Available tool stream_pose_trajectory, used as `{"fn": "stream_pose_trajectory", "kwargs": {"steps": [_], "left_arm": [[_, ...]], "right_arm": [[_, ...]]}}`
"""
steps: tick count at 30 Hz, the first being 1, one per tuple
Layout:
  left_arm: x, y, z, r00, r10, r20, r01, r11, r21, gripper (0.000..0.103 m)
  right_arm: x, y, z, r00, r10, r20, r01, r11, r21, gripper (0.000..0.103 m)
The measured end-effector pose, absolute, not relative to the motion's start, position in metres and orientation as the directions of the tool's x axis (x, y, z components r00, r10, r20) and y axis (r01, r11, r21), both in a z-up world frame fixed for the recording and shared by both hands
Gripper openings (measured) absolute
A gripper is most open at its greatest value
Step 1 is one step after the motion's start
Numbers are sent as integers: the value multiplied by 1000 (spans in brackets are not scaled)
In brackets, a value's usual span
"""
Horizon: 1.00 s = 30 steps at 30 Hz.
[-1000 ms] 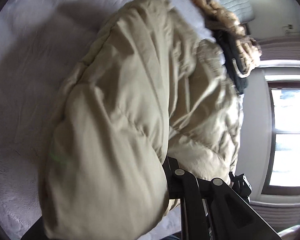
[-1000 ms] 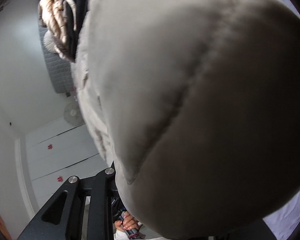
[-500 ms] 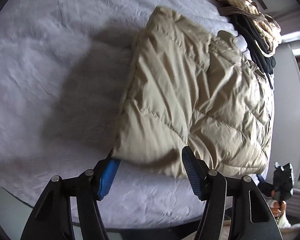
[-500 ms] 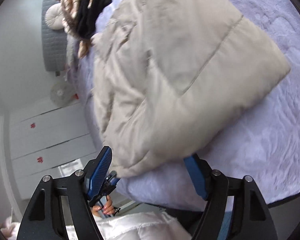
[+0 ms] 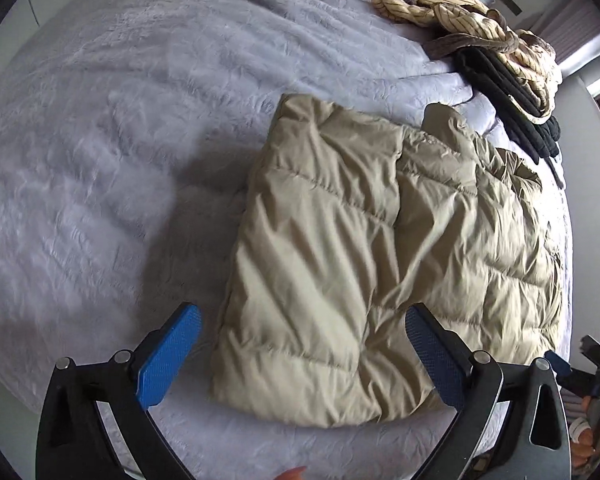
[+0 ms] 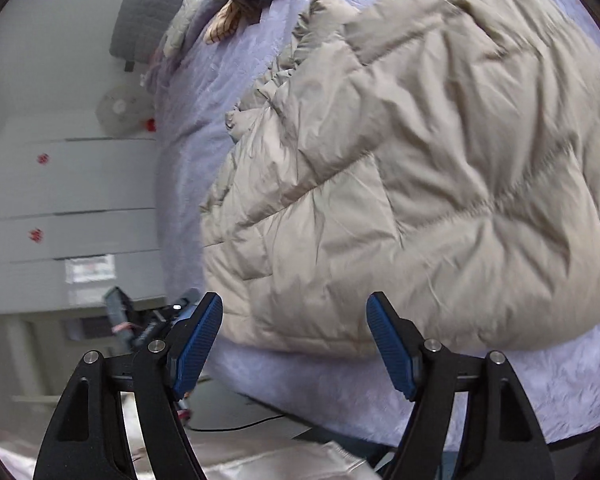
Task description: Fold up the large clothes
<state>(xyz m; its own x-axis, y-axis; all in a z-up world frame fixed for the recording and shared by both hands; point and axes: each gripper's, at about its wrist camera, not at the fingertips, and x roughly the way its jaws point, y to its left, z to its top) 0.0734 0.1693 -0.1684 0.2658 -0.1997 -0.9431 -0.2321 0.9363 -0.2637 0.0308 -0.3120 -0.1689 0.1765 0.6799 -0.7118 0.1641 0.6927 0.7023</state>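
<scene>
Beige quilted puffer jacket [image 5: 384, 264] lies folded at the lavender bed's [image 5: 132, 152] near edge; your left gripper [image 5: 300, 356] and right gripper [image 6: 294, 344] have both just opened and hold nothing, so trapped air may spring the fold apart.

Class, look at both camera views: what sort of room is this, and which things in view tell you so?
Most likely a bedroom: a wide bed with a lilac cover, a quilted grey headboard at its far end, and white wardrobe doors beside it.
</scene>
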Motion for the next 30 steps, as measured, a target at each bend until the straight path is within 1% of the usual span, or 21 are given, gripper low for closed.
{"fn": "stream_pose_trajectory", "kwargs": {"steps": [3,4,5,7,10,11,14,18,24,26,30], "left_arm": [[78,163,-173,254,-182,-950,-220,946,-240,102],[80,159,-175,253,-176,-951,-215,948,-233,102],[82,156,-177,253,-170,-952,-208,952,-225,102],[84,152,-178,252,-165,-954,-197,956,-218,102],[85,149,-181,245,-165,-955,-181,960,-212,102],[85,148,-183,239,-162,-957,-176,962,-207,102],[86,147,-185,233,-148,-961,-168,967,-190,102],[88,146,-186,235,-135,-963,-162,971,-176,102],[95,156,-187,254,-137,-957,-132,976,-174,102],[99,164,-190,251,-162,-954,-122,973,-198,102],[113,192,-206,204,-365,-908,-101,915,-391,102]], "right_arm": [[34,-298,-163,176,572,-802,138,792,595,81],[31,-298,-160,175,552,-816,133,808,575,83],[28,-297,-157,169,537,-827,131,819,559,87],[30,-292,-156,170,515,-840,135,832,538,87],[37,-274,-160,187,452,-872,134,868,478,92],[37,-272,-159,196,425,-883,128,882,453,103],[43,-247,-158,232,332,-914,82,930,358,103],[51,-229,-158,192,219,-957,34,973,230,103],[60,-239,-159,171,241,-955,102,960,261,103],[62,-240,-156,175,233,-956,101,962,253,103],[62,-240,-156,173,228,-958,101,964,247,103]]}}
